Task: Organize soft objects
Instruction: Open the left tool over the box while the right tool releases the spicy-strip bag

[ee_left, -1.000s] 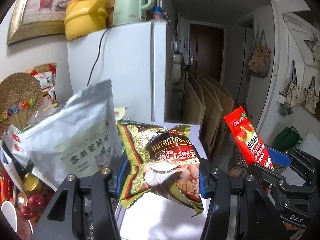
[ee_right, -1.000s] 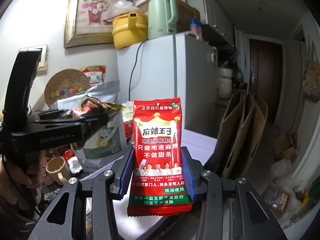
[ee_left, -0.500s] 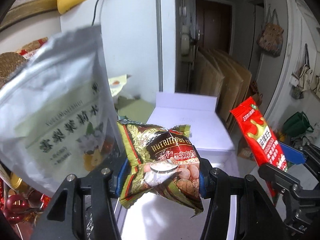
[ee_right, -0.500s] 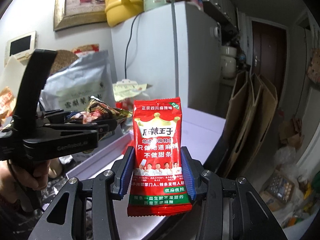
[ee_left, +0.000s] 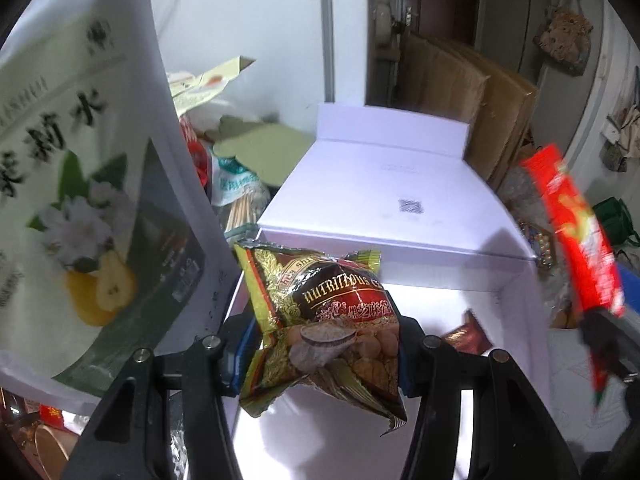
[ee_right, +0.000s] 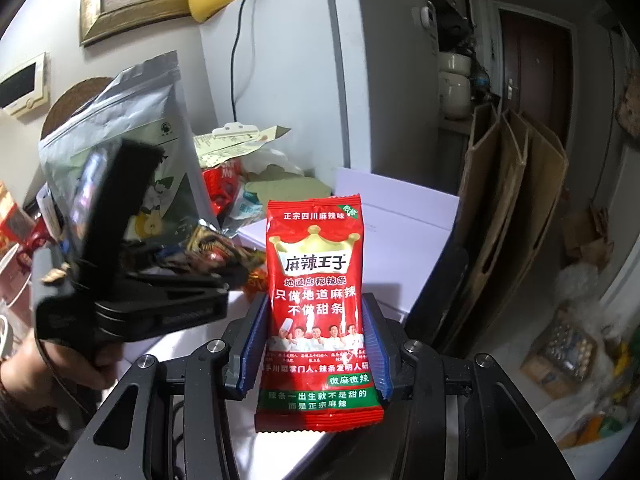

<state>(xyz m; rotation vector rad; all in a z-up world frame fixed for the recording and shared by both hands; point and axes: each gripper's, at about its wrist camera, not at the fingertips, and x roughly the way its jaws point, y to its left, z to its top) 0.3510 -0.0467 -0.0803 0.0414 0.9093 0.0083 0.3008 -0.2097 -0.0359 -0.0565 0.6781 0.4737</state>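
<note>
the snack pack (ee_left: 324,320) is glossy crinkled foil, the red packet (ee_right: 318,304) shiny smooth plastic film. the white box (ee_left: 400,192) looks matt and smooth, like card. the big pouch (ee_left: 80,160) is satin film. the hand-held gripper pads (ee_right: 251,344) are ribbed blue plastic.

Dim indoor light, motion blur, fisheye warp

The white box (ee_left: 400,420) lies open from above, its bare floor offering room below the left gripper (ee_left: 324,344); only a small brown packet (ee_left: 466,336) sits near its right wall. The tall silver pouch (ee_left: 80,160) crowds the left side. The raised lid (ee_left: 392,184) blocks the far edge, cardboard sheets (ee_right: 516,184) behind it.
</note>
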